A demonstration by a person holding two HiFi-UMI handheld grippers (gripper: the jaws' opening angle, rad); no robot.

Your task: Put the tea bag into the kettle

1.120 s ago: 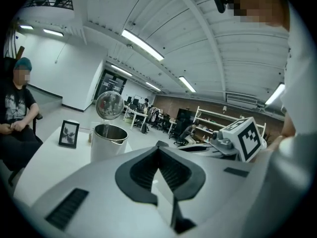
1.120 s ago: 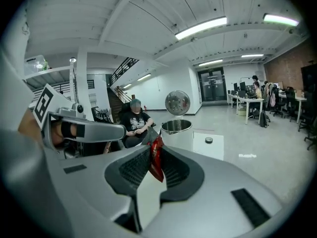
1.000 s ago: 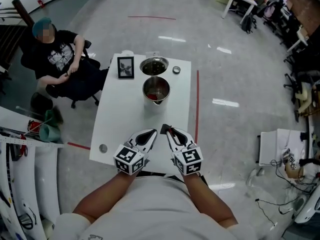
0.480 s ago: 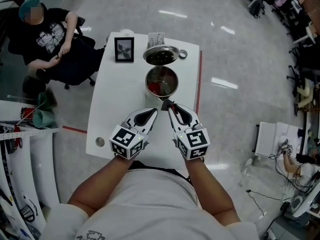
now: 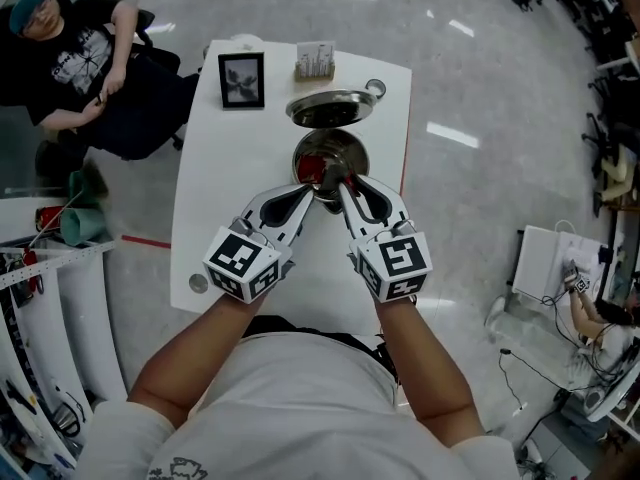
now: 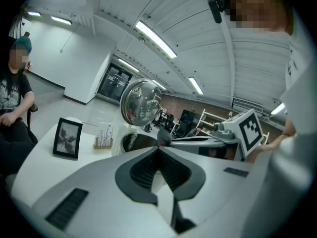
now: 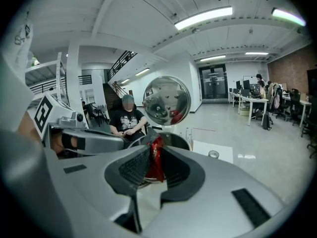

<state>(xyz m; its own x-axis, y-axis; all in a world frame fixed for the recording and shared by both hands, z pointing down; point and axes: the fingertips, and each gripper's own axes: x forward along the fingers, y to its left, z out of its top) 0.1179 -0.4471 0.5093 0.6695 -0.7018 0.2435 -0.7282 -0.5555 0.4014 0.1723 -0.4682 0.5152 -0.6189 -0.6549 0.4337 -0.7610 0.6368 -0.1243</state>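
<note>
Status: pick done, drop not done. Right tool [image 7: 156, 148] is closed narrow on the red tea bag [image 7: 155, 168]; the bag is pinched between the pads and sits at the tips. Left tool [image 6: 158, 147] is fully closed with nothing in it, just beside the right one at its 9 o'clock. In the head view both tools are at the 6 o'clock side of the kettle [image 5: 358, 153], tips pointing to 12. The right tool's tip overlaps the near edge of the mouth, so the bag is at the rim or just over it; can't tell which. Lid [image 5: 330, 108] is already flipped open at 12 o'clock of the mouth, so the way in is free. There's a red patch inside the kettle at its 9 o'clock: reflection of the bag or contents, can't tell. Kettle stands upright on the bench [image 5: 230, 208]. Picture frame [image 5: 240, 78] is at its 10 o'clock and a small rack [image 5: 315, 61] at 12 beyond the lid, both well apart from the work. Seated person [image 5: 70, 58] is off the bench at 10 o'clock, not involved. Left to do, my read: carry the bag fully over the mouth, lower it, open the right tool, back out. Call it about two-thirds through.
</note>
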